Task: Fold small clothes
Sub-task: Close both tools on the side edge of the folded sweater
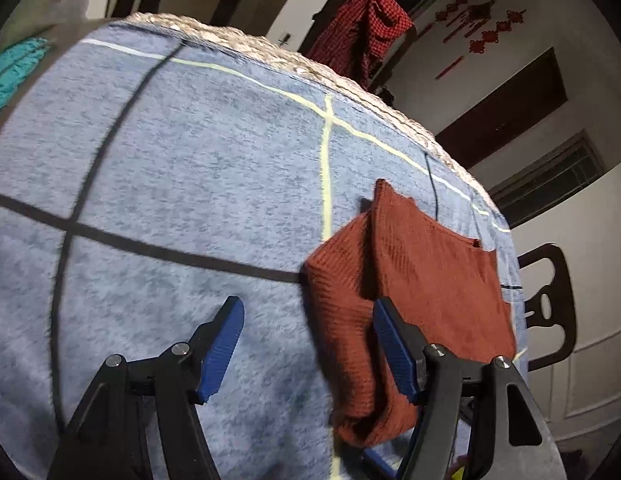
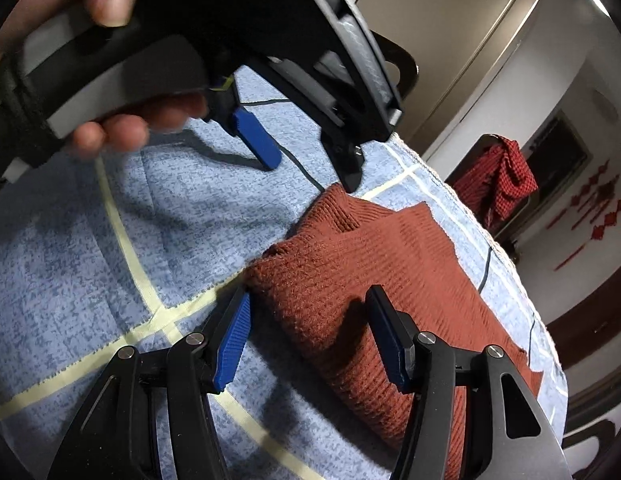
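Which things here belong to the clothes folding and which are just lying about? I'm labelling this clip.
Belongs to the job:
rust knit garment
left gripper, open
right gripper, open
blue checked cloth it lies on

Just lying about:
red checked garment hung on a chair behind
teal cloth
red wall ornaments

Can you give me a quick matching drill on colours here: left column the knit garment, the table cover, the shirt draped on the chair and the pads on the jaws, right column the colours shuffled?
Things:
1. knit garment
2. table cover
3. draped shirt
4. pads on the right gripper's jaws

Colours:
A. light blue with pale and dark lines
B. red and black check
C. rust brown
D. bright blue

Pairs: 1-C, 2-A, 3-B, 4-D
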### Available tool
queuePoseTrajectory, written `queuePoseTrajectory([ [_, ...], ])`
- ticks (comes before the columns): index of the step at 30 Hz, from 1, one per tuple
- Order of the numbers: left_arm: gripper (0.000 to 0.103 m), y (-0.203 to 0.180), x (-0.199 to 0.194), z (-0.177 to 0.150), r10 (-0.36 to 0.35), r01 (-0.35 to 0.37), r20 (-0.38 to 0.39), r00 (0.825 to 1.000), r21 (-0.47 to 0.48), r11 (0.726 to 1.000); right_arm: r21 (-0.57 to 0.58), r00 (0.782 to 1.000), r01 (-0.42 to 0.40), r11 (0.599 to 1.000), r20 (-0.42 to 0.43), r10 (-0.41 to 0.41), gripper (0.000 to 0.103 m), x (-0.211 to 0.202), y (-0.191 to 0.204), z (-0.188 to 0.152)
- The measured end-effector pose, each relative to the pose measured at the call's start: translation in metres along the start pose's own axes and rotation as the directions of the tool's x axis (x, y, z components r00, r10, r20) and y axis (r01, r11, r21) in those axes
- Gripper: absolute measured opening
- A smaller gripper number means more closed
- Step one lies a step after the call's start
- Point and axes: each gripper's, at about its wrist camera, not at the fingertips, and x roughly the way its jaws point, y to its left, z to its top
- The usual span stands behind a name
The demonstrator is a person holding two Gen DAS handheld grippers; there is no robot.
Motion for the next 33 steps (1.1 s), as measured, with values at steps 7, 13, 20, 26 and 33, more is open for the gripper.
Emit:
queuePoseTrajectory([
  [7, 0.074, -0.007, 0.016, 0.012, -0.100, 0.099, -0.041, 0.994, -0.016, 0.995, 0.006, 1.000, 0.030, 1.000, -0.009, -0.030, 0.026, -0.001, 0.007, -0.003],
  [13, 0.074, -0.019, 0.029, 0.021, -0.103, 0.104, -0.065, 0.993, 0.013, 0.995, 0.031, 1.000, 0.020, 0.999, -0.008, -0.019, 0.021, -0.004, 0.004, -0.004],
  [20, 0.072, -0.035, 0.041, 0.025, -0.095, 0.102, -0.098, 0.991, 0.065, 0.993, 0.053, 1.000, 0.004, 0.999, -0.003, -0.004, 0.019, -0.005, -0.001, -0.004],
  [26, 0.047, -0.043, 0.045, 0.025, 0.020, -0.006, -0.120, 0.993, 0.110, 0.994, 0.072, 1.000, -0.009, 0.997, 0.005, 0.009, 0.016, -0.005, -0.006, -0.004],
  [33, 0.035, -0.045, 0.049, 0.023, 0.047, -0.029, -0.143, 0.989, 0.125, 0.992, 0.096, 1.000, -0.024, 0.995, 0.013, 0.023, 0.014, -0.007, -0.013, -0.008],
])
